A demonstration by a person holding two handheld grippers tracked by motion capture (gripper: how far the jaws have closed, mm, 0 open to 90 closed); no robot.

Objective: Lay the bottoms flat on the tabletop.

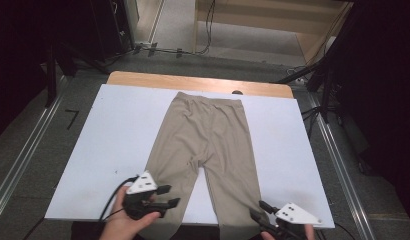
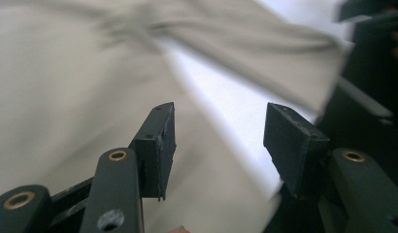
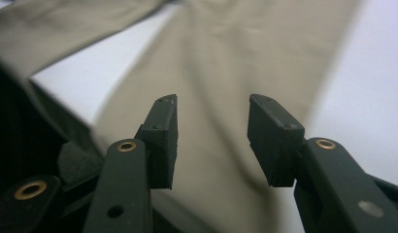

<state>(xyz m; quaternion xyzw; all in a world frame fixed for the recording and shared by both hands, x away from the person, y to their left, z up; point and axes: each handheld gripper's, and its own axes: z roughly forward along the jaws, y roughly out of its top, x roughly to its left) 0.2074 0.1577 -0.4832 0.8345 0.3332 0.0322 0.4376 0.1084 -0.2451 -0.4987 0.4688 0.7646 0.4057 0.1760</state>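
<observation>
Tan trousers (image 1: 208, 142) lie flat on the white tabletop (image 1: 118, 130), waistband far, leg ends hanging off the near edge. Left gripper (image 1: 169, 196) and right gripper (image 1: 259, 210) hover over the leg ends, fingers spread, pinching nothing. Likely folding is starting; next, each should close on a hem

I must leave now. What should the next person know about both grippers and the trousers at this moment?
Left hand-held gripper: open, nothing held, over the near end of one leg.
Right hand-held gripper: open, nothing held, at the near end of the other leg.
Trousers: flat on the white board, waistband at the far side, leg ends hanging over the near edge.
Done: trousers spread out.
Left: probably grip both leg ends; no fold is made yet.
</observation>
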